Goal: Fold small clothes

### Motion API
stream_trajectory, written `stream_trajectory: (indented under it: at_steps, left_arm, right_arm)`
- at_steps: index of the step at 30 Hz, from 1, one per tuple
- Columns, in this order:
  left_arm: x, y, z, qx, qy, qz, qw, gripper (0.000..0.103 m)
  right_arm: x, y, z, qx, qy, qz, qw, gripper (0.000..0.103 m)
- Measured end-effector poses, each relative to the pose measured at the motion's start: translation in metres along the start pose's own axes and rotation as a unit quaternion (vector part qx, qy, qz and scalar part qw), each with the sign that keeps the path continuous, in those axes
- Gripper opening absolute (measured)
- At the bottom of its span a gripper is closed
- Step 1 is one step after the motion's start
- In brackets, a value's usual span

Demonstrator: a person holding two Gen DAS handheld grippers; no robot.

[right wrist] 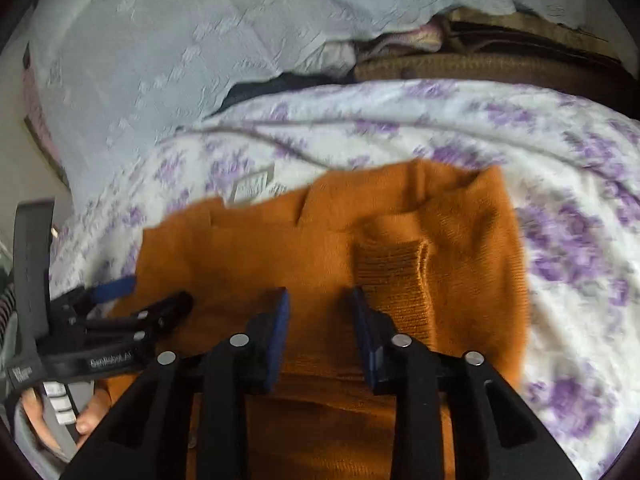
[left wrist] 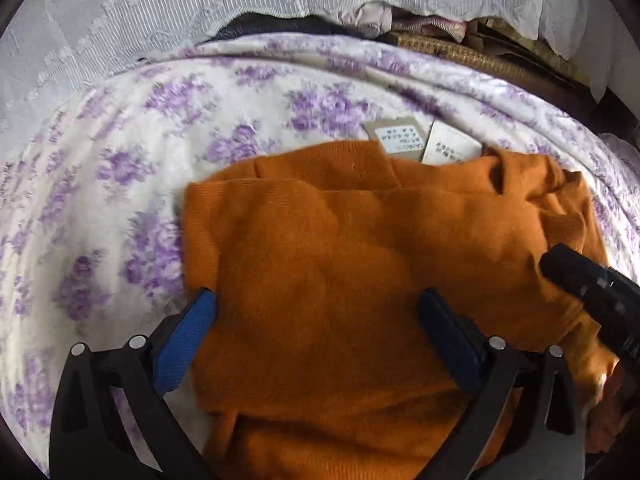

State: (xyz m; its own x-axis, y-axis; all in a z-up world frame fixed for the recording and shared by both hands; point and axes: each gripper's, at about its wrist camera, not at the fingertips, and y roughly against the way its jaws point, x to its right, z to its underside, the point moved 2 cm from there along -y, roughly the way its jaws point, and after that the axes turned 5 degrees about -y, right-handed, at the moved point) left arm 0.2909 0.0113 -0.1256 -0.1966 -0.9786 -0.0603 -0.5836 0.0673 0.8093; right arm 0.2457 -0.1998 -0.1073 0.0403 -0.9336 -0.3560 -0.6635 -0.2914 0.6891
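Note:
An orange knit sweater (left wrist: 340, 248) lies partly folded on a bed with a purple-flowered sheet (left wrist: 120, 168). Two paper tags (left wrist: 416, 142) stick out from under its far edge. My left gripper (left wrist: 320, 304) hovers over the sweater's near left part, its blue pads wide open and nothing pinched. The right gripper's black finger (left wrist: 580, 280) comes in from the right. In the right wrist view the sweater (right wrist: 320, 232) shows a ribbed cuff (right wrist: 392, 276) folded onto its body. My right gripper (right wrist: 320, 304) stands over the sweater beside that cuff, its jaws narrow but apart. The left gripper (right wrist: 148, 294) is at the left.
Pale lace fabric (left wrist: 160, 12) hangs behind the bed. Behind the bed's far edge are a pile of clothes (left wrist: 408, 24) and a woven brown mat (left wrist: 460, 52). A hand (right wrist: 84, 420) holds the left gripper's handle. The flowered sheet (right wrist: 580, 240) lies bare right of the sweater.

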Motion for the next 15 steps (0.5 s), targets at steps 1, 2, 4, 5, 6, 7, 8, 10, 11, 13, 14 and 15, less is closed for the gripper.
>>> stream_trajectory:
  at_steps: [1, 2, 4, 5, 6, 7, 8, 10, 11, 13, 14, 15]
  left_arm:
    - [-0.002, 0.01, 0.005, 0.01, 0.009, 0.008, 0.9999, 0.098]
    - [-0.003, 0.017, 0.009, 0.017, 0.014, 0.017, 0.9996, 0.098]
    - [-0.004, 0.029, 0.017, 0.016, 0.015, 0.023, 0.9995, 0.098]
    - [-0.003, 0.028, 0.02, 0.009, 0.013, 0.017, 0.9997, 0.098]
    - [-0.003, 0.025, 0.024, -0.001, 0.011, 0.012, 0.9999, 0.099]
    - [-0.004, 0.014, 0.03, -0.024, 0.012, 0.016, 0.9995, 0.099]
    - [-0.007, 0.007, 0.036, -0.04, 0.021, 0.027, 0.9986, 0.099]
    - [-0.01, 0.021, 0.041, -0.025, 0.03, 0.02, 0.999, 0.098]
    - [-0.009, 0.029, 0.044, -0.019, 0.029, 0.024, 0.9991, 0.098]
    - [-0.005, 0.048, 0.056, -0.004, 0.029, 0.042, 0.9987, 0.098]
    - [-0.003, 0.052, 0.061, -0.005, 0.028, 0.04, 0.9988, 0.098]
    - [-0.001, 0.055, 0.068, -0.01, 0.025, 0.036, 0.999, 0.098]
  right_arm:
    - [-0.001, 0.011, 0.003, 0.015, -0.002, -0.002, 1.0, 0.034]
    - [-0.003, 0.02, 0.006, 0.024, 0.001, -0.008, 1.0, 0.034]
    - [-0.009, 0.03, 0.017, 0.016, 0.017, -0.004, 1.0, 0.034]
    - [-0.009, 0.028, 0.025, 0.005, 0.026, 0.008, 1.0, 0.037]
    - [-0.008, 0.022, 0.027, -0.008, 0.031, 0.019, 0.999, 0.038]
    - [-0.005, 0.014, 0.034, -0.021, 0.033, 0.024, 0.999, 0.038]
    - [-0.003, 0.014, 0.034, -0.017, 0.034, 0.021, 0.999, 0.038]
    - [-0.004, 0.03, 0.035, -0.005, 0.025, 0.026, 0.999, 0.038]
    - [-0.007, 0.045, 0.038, 0.006, 0.025, 0.006, 1.0, 0.039]
    - [-0.012, 0.063, 0.048, 0.017, 0.029, -0.011, 0.999, 0.041]
    - [-0.014, 0.069, 0.055, 0.015, 0.033, -0.01, 0.999, 0.042]
    - [-0.016, 0.07, 0.06, 0.008, 0.037, -0.008, 0.999, 0.042]
